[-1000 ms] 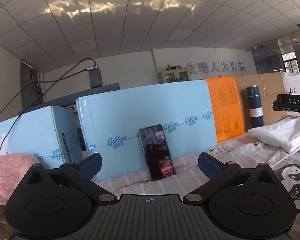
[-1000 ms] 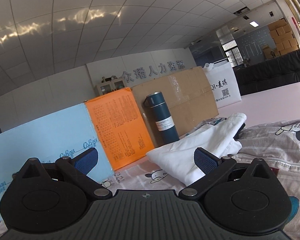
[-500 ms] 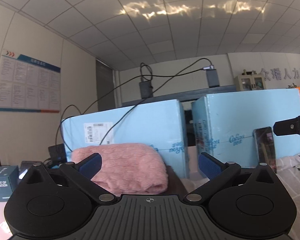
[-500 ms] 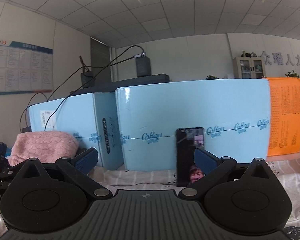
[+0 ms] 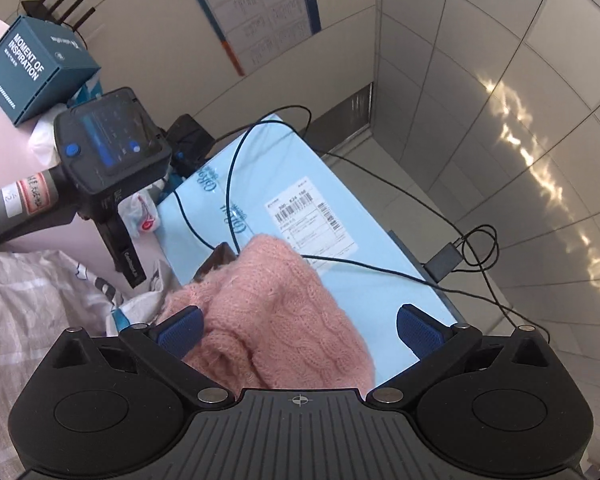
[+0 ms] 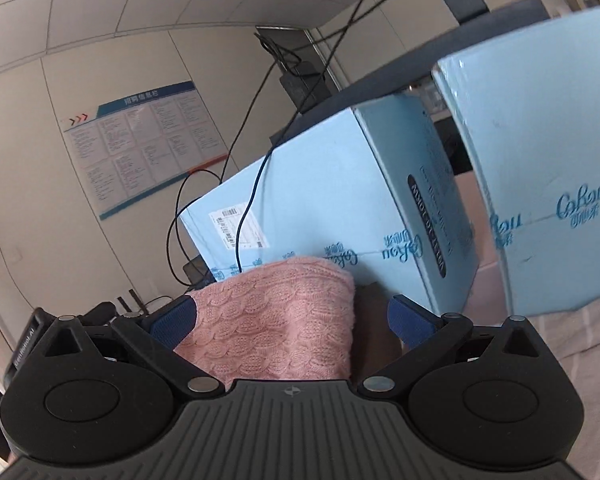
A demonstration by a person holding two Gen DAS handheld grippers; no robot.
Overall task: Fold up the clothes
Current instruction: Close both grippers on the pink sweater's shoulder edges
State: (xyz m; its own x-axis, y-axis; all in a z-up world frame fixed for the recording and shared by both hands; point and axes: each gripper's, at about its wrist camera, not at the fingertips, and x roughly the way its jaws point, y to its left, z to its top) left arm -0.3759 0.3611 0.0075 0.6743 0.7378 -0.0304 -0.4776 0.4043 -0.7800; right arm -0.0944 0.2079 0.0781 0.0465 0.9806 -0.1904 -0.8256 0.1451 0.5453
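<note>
Both grippers have swung leftward since the earlier frames, away from the phone and the white garment, and both now close in on the pink knitted sweater (image 5: 276, 320), which fills the space ahead of each. The left gripper (image 5: 298, 326) has also rolled hard over, so its view is tilted, and its jaws stand wide apart with nothing clamped; the sweater bulges up between the two blue pads, pressing near the left pad (image 5: 180, 330) and leaving a clear gap to the other. The right gripper (image 6: 292, 320) is likewise spread open and holds nothing, with the sweater (image 6: 276, 320) lying between its fingers, nearer the left one. In both views the garment sits directly ahead and slightly below, bunched in a mound just beside the light blue carton (image 5: 340, 240), with the patterned bedsheet (image 5: 24, 300) under and beside it. The mound's long axis seems to run across the jaws rather than along them, though the fisheye warp and the bunching make that uncertain. Judging by how much knit lies inside each jaw span, the two grippers look about equally near. In the left view the other handheld device (image 5: 112, 148) appears off to the left, well apart from the sweater.
</note>
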